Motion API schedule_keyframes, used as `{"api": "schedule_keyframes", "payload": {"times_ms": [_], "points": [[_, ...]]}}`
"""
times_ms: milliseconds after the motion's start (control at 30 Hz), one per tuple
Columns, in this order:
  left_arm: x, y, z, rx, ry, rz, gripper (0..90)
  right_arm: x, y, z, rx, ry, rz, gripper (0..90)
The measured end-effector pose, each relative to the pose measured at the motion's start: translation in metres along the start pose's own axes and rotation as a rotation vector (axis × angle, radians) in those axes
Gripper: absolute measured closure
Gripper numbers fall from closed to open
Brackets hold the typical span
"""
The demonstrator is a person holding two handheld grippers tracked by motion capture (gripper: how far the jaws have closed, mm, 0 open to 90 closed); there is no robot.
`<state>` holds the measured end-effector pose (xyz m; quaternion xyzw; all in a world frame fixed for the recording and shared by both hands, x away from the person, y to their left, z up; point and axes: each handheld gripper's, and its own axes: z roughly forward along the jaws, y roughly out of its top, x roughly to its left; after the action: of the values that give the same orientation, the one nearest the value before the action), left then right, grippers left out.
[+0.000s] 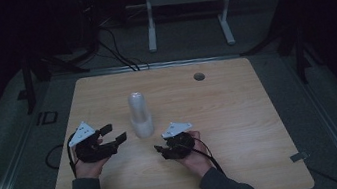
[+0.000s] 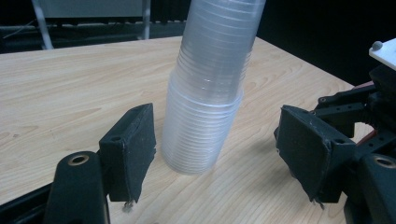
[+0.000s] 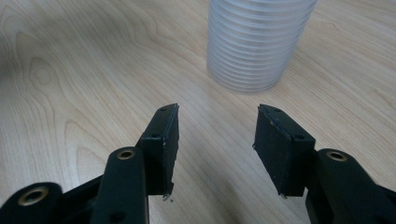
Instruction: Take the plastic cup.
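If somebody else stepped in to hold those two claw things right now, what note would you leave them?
Left gripper: jaws open, empty, just left of the stack of clear plastic cups.
Right gripper: a gap shows between its jaws in the right gripper view, nothing in it; it sits in front of the stack and to its right, pointing toward it.
The stack stands upright, mouth down, near the middle of the wooden table, touched by neither gripper.
Done: both grippers brought close to the stack.
Left: probably grip the stack and pull cups off; no cup has been separated yet.
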<state>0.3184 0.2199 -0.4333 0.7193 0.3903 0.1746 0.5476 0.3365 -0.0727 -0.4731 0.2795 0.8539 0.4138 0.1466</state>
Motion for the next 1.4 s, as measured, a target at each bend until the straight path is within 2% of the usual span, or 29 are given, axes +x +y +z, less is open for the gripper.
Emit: {"api": "schedule_keyframes", "payload": {"times_ms": [567, 1233, 1400], "points": [[-0.003, 0.01, 0.0, 0.006, -0.002, 0.014, 28.8, -0.008, 0.003, 0.009, 0.03, 0.0, 0.01, 47.5], [0.0, 0.033, 0.0, -0.001, 0.014, 0.024, 26.0, -0.013, 0.011, 0.016, 0.026, -0.002, 0.015, 45.3], [-0.002, 0.043, 0.002, -0.002, 0.004, 0.043, 25.5, -0.013, 0.012, 0.017, 0.025, -0.005, 0.012, 44.0]]}}
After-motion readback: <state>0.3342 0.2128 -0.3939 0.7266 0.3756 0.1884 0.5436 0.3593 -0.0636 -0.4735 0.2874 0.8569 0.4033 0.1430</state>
